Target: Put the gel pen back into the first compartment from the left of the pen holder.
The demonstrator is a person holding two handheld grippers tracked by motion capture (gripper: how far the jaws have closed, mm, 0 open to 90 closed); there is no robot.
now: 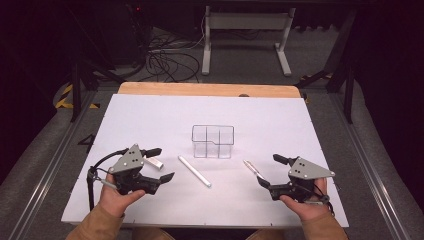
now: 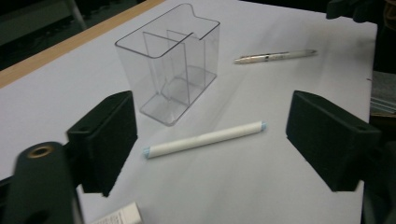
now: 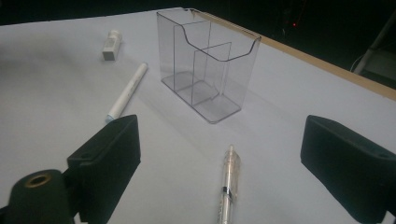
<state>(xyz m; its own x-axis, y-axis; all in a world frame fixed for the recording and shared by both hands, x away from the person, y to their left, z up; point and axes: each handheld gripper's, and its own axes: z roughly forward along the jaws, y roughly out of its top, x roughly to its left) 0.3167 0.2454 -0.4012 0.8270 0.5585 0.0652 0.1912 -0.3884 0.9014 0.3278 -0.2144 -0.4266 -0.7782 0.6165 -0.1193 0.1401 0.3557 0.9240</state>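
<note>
1. Your left gripper (image 1: 160,164) is at the near left part of the white table (image 1: 150,115), held in your left hand (image 1: 116,196). Its jaws stand wide apart and nothing is between the pads.
2. In the left gripper view, the white marker (image 2: 204,139) lies on the table just ahead of those open jaws, between them in the picture, but no pad touches it.
3. In the high view the white marker (image 1: 194,171) lies flat near the middle of the table, in front of the clear organizer (image 1: 213,141) and apart from it.
4. The clear organizer stands upright at the table centre. It has inner dividers, and its compartments look empty.
5. A small white eraser-like piece (image 1: 153,163) lies just beside your left gripper, between its two jaws as seen from above. I cannot tell if it touches a jaw.
6. Your right gripper (image 1: 274,171) is at the near right part, held in your right hand (image 1: 311,202). Its jaws are also spread wide, gripping nothing.
7. The clear pen (image 3: 229,185) lies flat on the table between the right jaws in the right gripper view, its tip pointing toward the organizer. The pads do not press on it.
</note>
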